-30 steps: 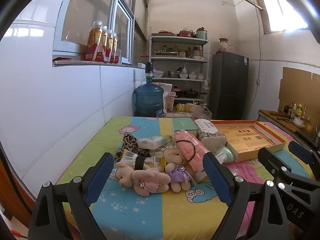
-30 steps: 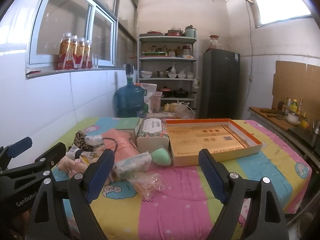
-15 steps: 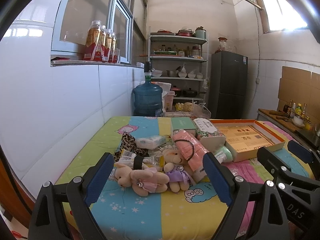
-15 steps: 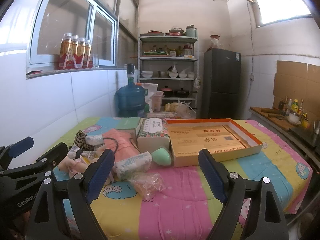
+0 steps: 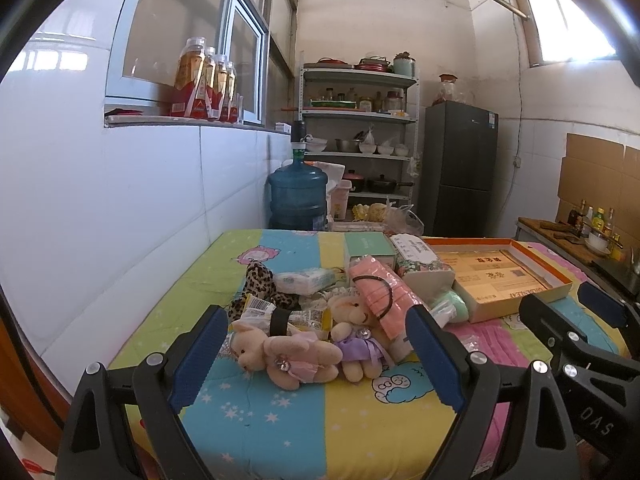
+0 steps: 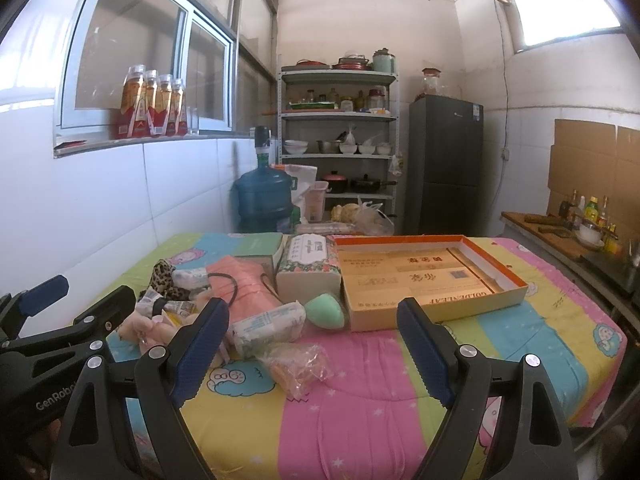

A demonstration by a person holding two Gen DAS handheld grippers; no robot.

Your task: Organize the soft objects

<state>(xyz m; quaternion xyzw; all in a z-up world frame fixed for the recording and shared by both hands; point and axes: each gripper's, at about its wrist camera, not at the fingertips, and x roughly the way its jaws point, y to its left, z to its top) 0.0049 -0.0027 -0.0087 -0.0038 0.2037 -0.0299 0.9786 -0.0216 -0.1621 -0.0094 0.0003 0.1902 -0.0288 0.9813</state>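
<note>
A heap of soft things lies on the colourful quilted table [image 5: 280, 420]: a pink plush rabbit [image 5: 288, 354], a small bear in a purple dress [image 5: 356, 334], a leopard-print plush [image 5: 258, 282], a pink cloth pack with a black hair band [image 5: 380, 300], tissue packs [image 5: 306, 280] and a green sponge [image 6: 325, 311]. An open orange-rimmed box [image 6: 424, 276] sits to the right. My left gripper [image 5: 316, 356] is open, just short of the rabbit. My right gripper [image 6: 312, 354] is open above a crinkled plastic bag [image 6: 298, 362]. Both are empty.
A floral tissue box [image 6: 310, 260] and a green box [image 5: 366, 246] stand behind the heap. A blue water jug [image 5: 298, 196], shelves [image 5: 356, 140] and a dark fridge [image 5: 462, 168] stand beyond the table. A white tiled wall runs along the left.
The left gripper has dipped and eased slightly toward the plush toys. The right gripper has barely moved. Both have stayed open.
</note>
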